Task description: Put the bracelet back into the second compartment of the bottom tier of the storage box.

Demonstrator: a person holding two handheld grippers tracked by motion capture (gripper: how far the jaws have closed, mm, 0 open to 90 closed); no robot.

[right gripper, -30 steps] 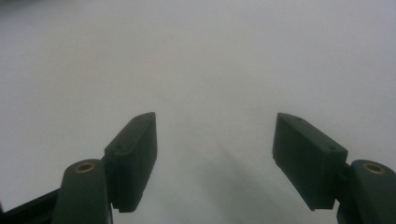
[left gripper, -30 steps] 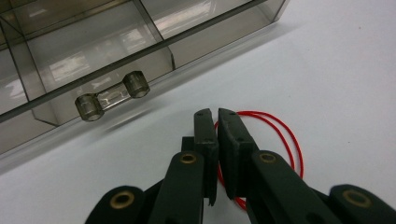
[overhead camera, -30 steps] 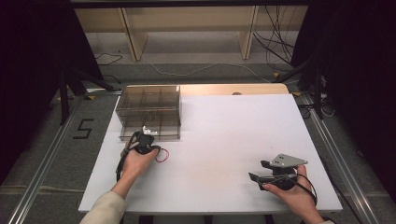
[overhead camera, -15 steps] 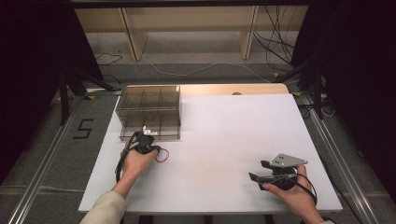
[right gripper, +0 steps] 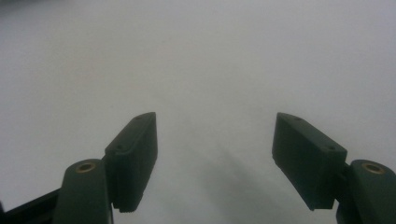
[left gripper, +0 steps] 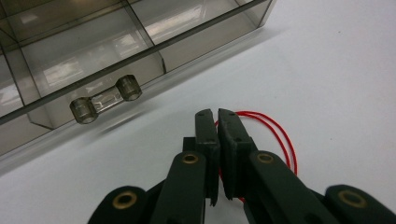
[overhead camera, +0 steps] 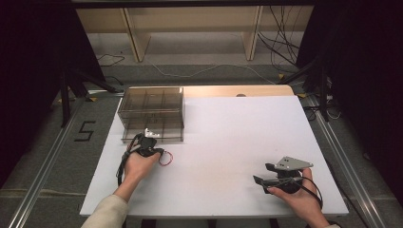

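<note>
The thin red loop [left gripper: 275,135] could slip free any moment, I reckon, since so little of it sits between those jaws and it lies slack on the white table [overhead camera: 237,142]. Left gripper [left gripper: 218,116] has its jaws pressed together on the loop, which spills out to the side of the tips, just in front of the smoky plastic drawer box [overhead camera: 152,111] and its clear handle [left gripper: 105,99]. Right gripper [right gripper: 215,140] hovers well apart near the table's front edge, jaws wide, nothing between them

Grey floor [overhead camera: 43,156]; wooden shelving [overhead camera: 190,23] behind.
</note>
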